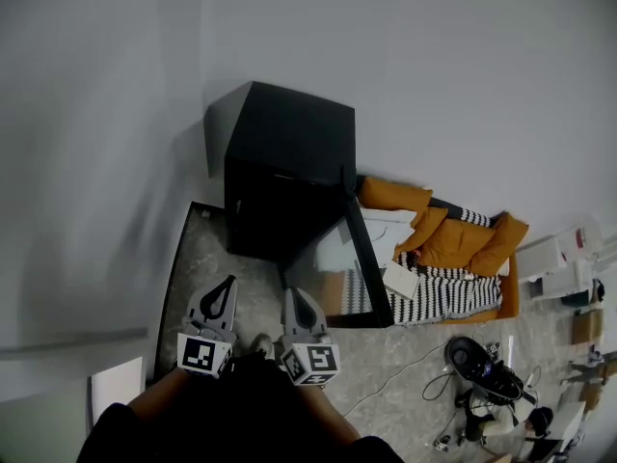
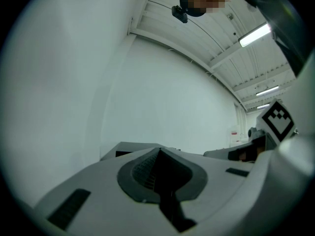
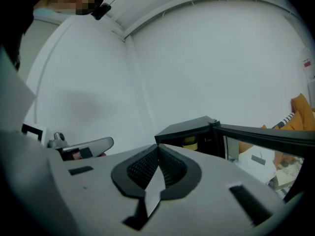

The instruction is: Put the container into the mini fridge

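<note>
Risk, door: the fridge (image 1: 289,162) is seen with its door (image 1: 371,268) swung wide to the right, and the job is judged unfinished until it is shut. A push given with closed tongs could slide off the glass, and the door could bounce back if it is swung hard.
Risk, container: a yellowish container (image 3: 189,142) is seen just inside the opening. How near the shelf edge it sits cannot be told. If it stands proud of the edge, it could be struck or tipped by the closing door.
Risk, surroundings: cushions (image 1: 453,234) and striped cloth lie just beside the open door, and a cable (image 1: 405,374) trails over the floor (image 1: 251,287) nearby. Cloth could be caught in the hinge side, or the cable snagged by a foot while the door is reached for.
Left tongs (image 2: 158,151): closed completely, pads together, nothing held or touched. They are held low by the body, well apart from the fridge, and pointed at the bare wall.
Right tongs (image 3: 158,149): closed completely, nothing between the pads, nothing touched. They are aimed towards the open fridge but are well short of it.
Container place: inside the fridge, in the upper part of the opening, as far as the right gripper view shows.
</note>
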Action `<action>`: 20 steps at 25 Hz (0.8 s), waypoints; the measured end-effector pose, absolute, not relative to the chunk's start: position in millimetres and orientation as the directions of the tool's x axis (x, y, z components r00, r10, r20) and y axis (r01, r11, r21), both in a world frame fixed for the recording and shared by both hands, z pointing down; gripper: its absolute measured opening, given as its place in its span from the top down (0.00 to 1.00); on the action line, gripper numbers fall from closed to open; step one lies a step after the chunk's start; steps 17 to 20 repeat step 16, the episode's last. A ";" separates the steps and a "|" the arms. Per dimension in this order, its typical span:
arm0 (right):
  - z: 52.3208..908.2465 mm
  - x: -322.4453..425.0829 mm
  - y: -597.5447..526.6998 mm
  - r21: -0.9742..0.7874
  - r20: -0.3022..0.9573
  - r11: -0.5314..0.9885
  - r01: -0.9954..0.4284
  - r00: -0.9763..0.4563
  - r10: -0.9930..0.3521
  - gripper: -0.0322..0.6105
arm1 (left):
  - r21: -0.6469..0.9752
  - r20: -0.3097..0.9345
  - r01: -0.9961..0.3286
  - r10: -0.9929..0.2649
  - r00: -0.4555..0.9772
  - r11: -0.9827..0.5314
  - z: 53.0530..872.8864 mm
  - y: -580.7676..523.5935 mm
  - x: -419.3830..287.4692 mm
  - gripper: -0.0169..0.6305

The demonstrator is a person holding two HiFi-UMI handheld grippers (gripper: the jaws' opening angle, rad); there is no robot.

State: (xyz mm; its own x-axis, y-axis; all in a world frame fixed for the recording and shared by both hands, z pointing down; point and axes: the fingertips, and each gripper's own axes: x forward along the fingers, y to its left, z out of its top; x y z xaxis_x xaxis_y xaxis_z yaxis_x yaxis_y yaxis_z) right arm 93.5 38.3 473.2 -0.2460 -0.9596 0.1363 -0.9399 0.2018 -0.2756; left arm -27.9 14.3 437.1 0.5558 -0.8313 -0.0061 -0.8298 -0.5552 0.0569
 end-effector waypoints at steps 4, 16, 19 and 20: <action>472.2 95.0 38.1 -0.270 0.140 0.202 -0.941 -0.246 -0.959 0.95 | 0.063 -0.010 -0.832 -0.834 0.552 -0.551 434.6 13.6 -26.4 0.97; 473.4 93.7 24.0 -0.263 0.132 0.214 -0.941 -0.255 -0.958 0.95 | 0.087 0.002 -0.823 -0.826 0.564 -0.561 439.1 2.8 -23.7 0.97; 473.4 93.7 24.0 -0.263 0.132 0.214 -0.941 -0.255 -0.958 0.95 | 0.087 0.002 -0.823 -0.826 0.564 -0.561 439.1 2.8 -23.7 0.97; 473.4 93.7 24.0 -0.263 0.132 0.214 -0.941 -0.255 -0.958 0.95 | 0.087 0.002 -0.823 -0.826 0.564 -0.561 439.1 2.8 -23.7 0.97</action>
